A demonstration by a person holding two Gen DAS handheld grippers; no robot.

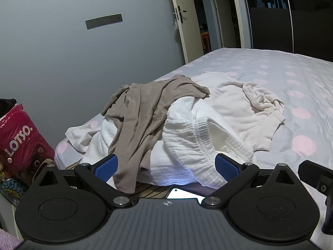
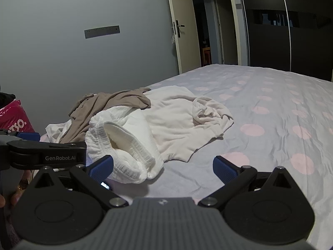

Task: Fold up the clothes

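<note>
Clothes pile (image 1: 166, 120) sits at the bed's (image 1: 291, 79) near-left corner, taupe garment (image 1: 141, 112) on top. Left gripper (image 1: 166, 167) released, empty, directly facing the pile, so it is nearer. Right gripper (image 2: 163, 167) also released, empty, pile ahead-left of it.

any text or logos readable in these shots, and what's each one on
"LOTSO." on the pink bag; in the right wrist view only "TSO." shows.
"GenRobot.AI" on the left gripper's black side.
Small emblem on each gripper body: no letters.
Grey wall strip: marks too small to read.
</note>
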